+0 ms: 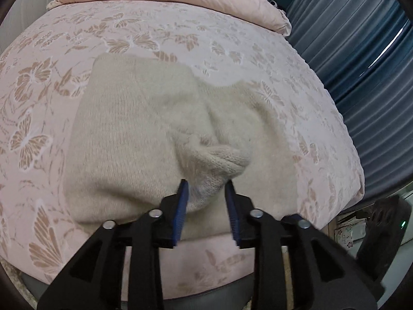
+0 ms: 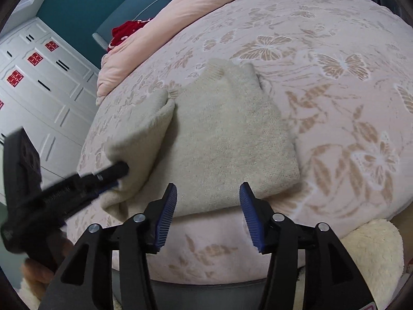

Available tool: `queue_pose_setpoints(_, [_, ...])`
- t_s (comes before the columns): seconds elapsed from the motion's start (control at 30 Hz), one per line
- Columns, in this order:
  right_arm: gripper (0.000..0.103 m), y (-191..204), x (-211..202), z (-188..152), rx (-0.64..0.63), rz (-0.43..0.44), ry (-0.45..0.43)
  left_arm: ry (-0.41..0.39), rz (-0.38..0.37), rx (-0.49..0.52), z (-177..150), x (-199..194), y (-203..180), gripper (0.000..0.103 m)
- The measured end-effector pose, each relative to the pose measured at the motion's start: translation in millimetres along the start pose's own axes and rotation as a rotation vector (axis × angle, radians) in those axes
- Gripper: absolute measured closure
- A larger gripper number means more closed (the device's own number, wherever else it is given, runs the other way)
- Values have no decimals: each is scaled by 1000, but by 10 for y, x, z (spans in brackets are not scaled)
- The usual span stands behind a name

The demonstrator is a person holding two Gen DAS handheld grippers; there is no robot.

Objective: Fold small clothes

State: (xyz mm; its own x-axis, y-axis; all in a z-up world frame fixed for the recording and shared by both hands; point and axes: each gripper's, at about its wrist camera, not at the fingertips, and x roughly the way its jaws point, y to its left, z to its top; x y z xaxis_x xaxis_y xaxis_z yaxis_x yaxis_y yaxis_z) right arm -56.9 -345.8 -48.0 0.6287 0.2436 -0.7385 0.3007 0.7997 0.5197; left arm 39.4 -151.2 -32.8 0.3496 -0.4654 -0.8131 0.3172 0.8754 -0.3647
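Left gripper: jaws partly closed, pinching knit fabric between blue pads. Right gripper: jaws spread wide, nothing between them, poised low over the bed's near edge.

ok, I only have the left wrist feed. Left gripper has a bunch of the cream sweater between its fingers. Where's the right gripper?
Observer: The right gripper is open and empty, above the near edge of the sweater, touching nothing.
Operator: What does the left grip look like from that side?
Observer: The left gripper pinches the sweater's left flap, lifted off the bed and partly turned toward the middle.
Operator: Right half folded yet?
Observer: Its right side lies flat with a straight edge on the butterfly bedspread; whether it is already folded under, I cannot tell.
Operator: Anything else on the bed?
Observer: A red cloth lies by the pink quilt at the headboard end.
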Motion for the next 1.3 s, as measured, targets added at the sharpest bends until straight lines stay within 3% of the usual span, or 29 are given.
queue_pose_setpoints(0.03, [35,24,-17,30,5,21,-7,-7,-3,-3,-84,-44,53,54])
queue_pose_setpoints(0.07, [31,61,-19,82,8,42,-9,-13,11,-4,-160,-96,103,34])
queue_pose_setpoints(0.1, [24,118,-11,133,13,66,-11,-26,48,-1,-222,-152,152,24])
queue_pose_setpoints(0.23, [17,362,161,381,30,162,36,-48,142,40,-408,-287,382,20])
queue_pose_setpoints(0.43, [17,807,802,526,-6,76,180,-10,254,-6,-474,-155,644,19])
queue_pose_setpoints(0.47, [18,863,879,504,-13,61,193,-10,269,-10,-458,-121,654,19])
queue_pose_setpoints(0.5, [27,914,946,497,-24,47,203,-13,277,-16,-434,-88,665,19])
queue_pose_setpoints(0.53, [49,970,990,481,-45,38,205,-17,279,-22,-417,-58,688,19])
queue_pose_setpoints(0.57, [64,1029,1024,471,-73,28,210,-17,287,-29,-397,-22,715,26])
queue_pose_setpoints(0.6, [86,1094,1039,473,-104,2,211,-7,286,-32,-380,23,735,38])
queue_pose_setpoints(0.67, [87,1234,929,552,-142,41,177,38,257,-55,-336,112,791,77])
queue_pose_setpoints(0.77, [89,1439,361,769,-176,210,43,36,188,-134,-320,78,867,89])
queue_pose_setpoints(0.83, [89,1446,-30,850,-202,242,-51,20,157,-123,-303,27,818,89])
queue_pose_setpoints(0.9, [89,1207,-210,808,-205,176,-111,2,164,-82,-268,-17,695,89])
queue_pose_setpoints(0.93, [89,1021,-176,750,-210,101,-120,9,171,-67,-252,-1,644,90])
queue_pose_setpoints(1.0, [89,479,165,597,-170,-81,-33,44,181,-72,-250,92,623,91])
queue_pose_setpoints(1.03, [89,135,354,499,-83,-110,41,67,179,-81,-269,153,628,91])
queue_pose_setpoints(1.07, [89,-165,475,385,15,-99,93,83,175,-87,-296,201,628,91])
queue_pose_setpoints(1.13, [88,-476,443,241,146,13,71,92,183,-68,-356,234,575,91])
queue_pose_setpoints(1.3, [78,-390,395,320,148,62,71,95,209,-33,-429,181,515,89])
